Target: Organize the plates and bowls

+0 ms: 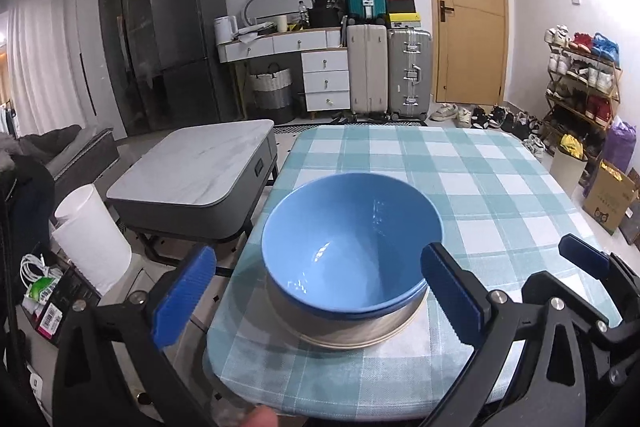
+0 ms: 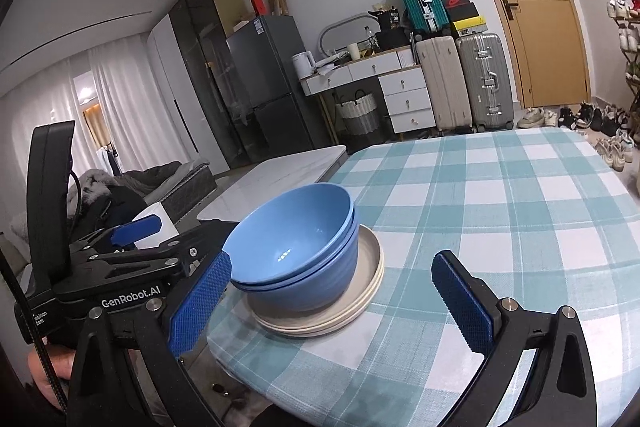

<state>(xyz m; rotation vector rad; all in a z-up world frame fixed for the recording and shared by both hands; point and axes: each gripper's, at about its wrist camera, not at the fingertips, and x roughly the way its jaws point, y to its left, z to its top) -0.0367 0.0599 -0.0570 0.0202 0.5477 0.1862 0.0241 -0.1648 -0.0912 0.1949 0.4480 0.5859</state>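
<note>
Two Sets of Tongs Wide, One Stack to Handle With Care

Both your tongs stand wide and hold nothing. The left tongs point(image 1: 316, 293) straddle the nested glossy blue bowls point(image 1: 352, 247), one blue ribbed pad on either side of the rim, apparently not touching it. The right tongs point(image 2: 330, 301) hang back a little, just beside the same stack on its right.

Those bowls, two or three nested (the count is hard to read), sit inside one another on the stacked shallow cream plates point(image 2: 360, 291), and the whole pile stands near the front left corner of the counter with the teal-and-white checked cloth point(image 2: 500, 195).

Judging by the sheen, you are dealing with hard, stiff ware, likely ceramic or melamine: smooth, a bit slippery, and liable to chip if knocked. The bowls should be moderately light singly, heavier together. Take the top bowl by its rim, one pad inside and one outside the wall, since a pinch across the full width could slide off the curved sides. The plates offer only a thin raised edge; grip there and lift level, as the pile sits near the counter's corner.
</note>
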